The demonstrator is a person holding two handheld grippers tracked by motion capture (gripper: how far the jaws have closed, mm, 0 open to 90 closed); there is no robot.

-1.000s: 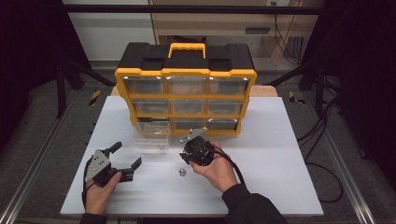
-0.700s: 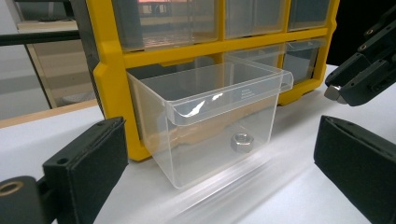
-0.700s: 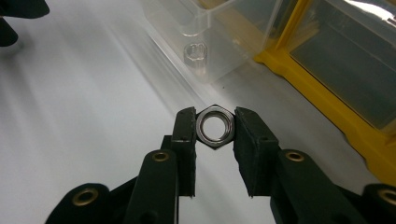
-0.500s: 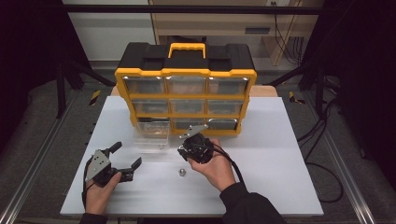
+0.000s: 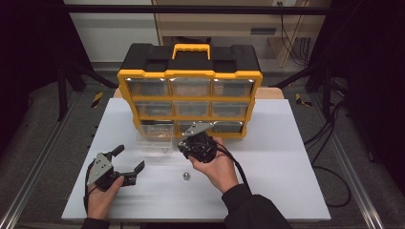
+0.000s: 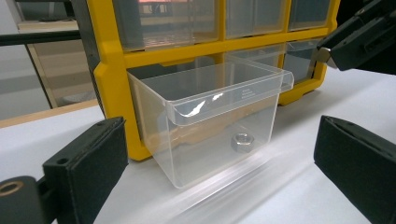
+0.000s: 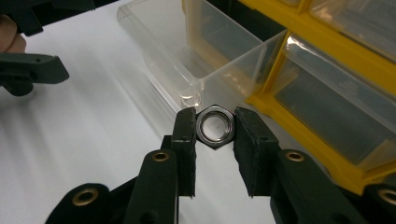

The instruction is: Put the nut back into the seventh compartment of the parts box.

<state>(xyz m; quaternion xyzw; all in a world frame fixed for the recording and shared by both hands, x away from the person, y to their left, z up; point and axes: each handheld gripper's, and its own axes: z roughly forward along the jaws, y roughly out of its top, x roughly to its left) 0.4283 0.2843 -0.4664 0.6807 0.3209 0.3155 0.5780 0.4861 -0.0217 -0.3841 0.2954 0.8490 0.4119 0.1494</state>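
Since a second ago the right gripper (image 7: 214, 128) has climbed from the white table (image 5: 286, 157) toward the yellow-and-black drawer cabinet (image 5: 191, 71), its jaws clamped on the flats of a hexagonal steel nut (image 7: 214, 126) whose bore faces that gripper's camera. The left gripper (image 5: 128, 160) has stayed low with jaws wide apart. The pulled-out clear plastic drawer (image 6: 210, 121) holds one nut (image 6: 242, 141); another small nut (image 5: 185, 176) lies loose on the table.
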